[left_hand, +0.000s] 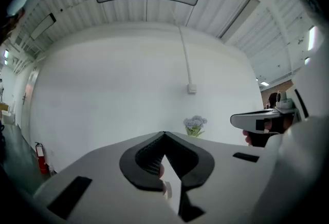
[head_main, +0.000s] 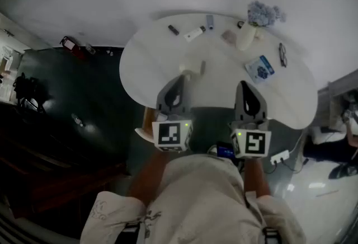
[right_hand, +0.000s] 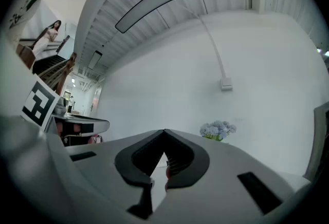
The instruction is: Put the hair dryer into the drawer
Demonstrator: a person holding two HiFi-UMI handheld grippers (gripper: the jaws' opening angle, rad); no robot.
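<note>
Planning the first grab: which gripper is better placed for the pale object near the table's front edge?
Left, probably. The left gripper points at the pale object just ahead; the right gripper sits farther aside. Both are shut and empty.

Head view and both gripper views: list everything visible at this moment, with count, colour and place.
table: one, white, rounded, ahead of the person
vase: one, white, table's far right
flowers: one bunch, pale blue, in the vase
glasses: one pair, dark, table's right edge
packet: one, blue and white, beside the glasses
small items: four, dark, white, grey and beige, along the far edge; too small to name
fire extinguisher: one, red, on the floor at left
power strip: one, white, on the floor at right
left tongs: one, grey and black, shut, empty
right tongs: one, grey and black, shut, empty
</note>
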